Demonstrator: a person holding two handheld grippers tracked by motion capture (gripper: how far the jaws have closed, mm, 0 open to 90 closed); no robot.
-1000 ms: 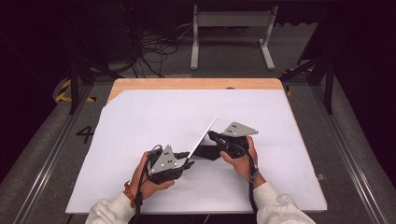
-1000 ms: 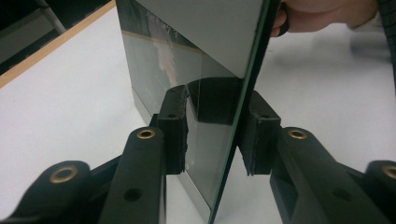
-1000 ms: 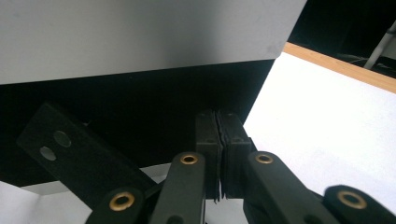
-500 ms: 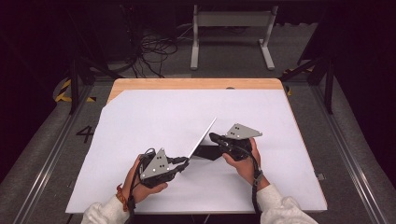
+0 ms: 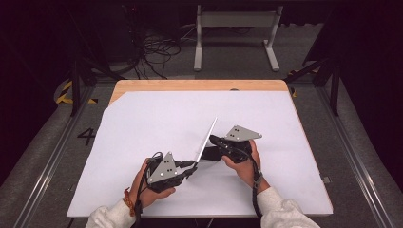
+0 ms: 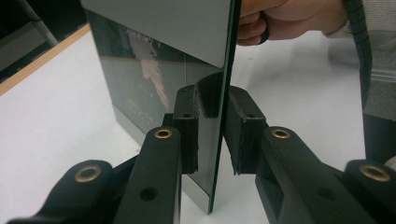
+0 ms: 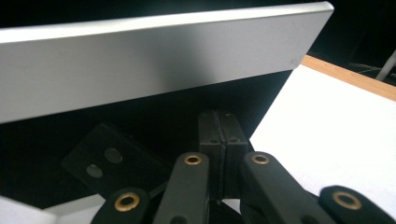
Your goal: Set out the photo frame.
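Note:
A thin silver panel point(image 5: 207, 137) with a dark glass face point(image 6: 140, 93) stands on edge near the middle of the table, leaning. Its silver back point(image 7: 140, 60) crosses the top of the right gripper view. My left gripper point(image 5: 192, 166) straddles the panel's near edge point(image 6: 215, 130). Its jaws have just been opening a little, and a thin gap shows beside the right pad point(image 6: 240, 135). My right gripper point(image 5: 212, 141) sits close behind the panel, its pads point(image 7: 218, 135) pressed together with nothing visible between them.
A white sheet point(image 5: 142, 123) covers the wooden table point(image 5: 199, 85). A black plate with two holes point(image 7: 105, 161) lies under the panel. The right hand point(image 6: 289, 21) is close behind the panel. A metal stand point(image 5: 235, 33) and cables point(image 5: 152, 47) are on the floor beyond.
The left hand has shifted slightly toward the table's near edge. The panel and the right hand have stayed where they were.

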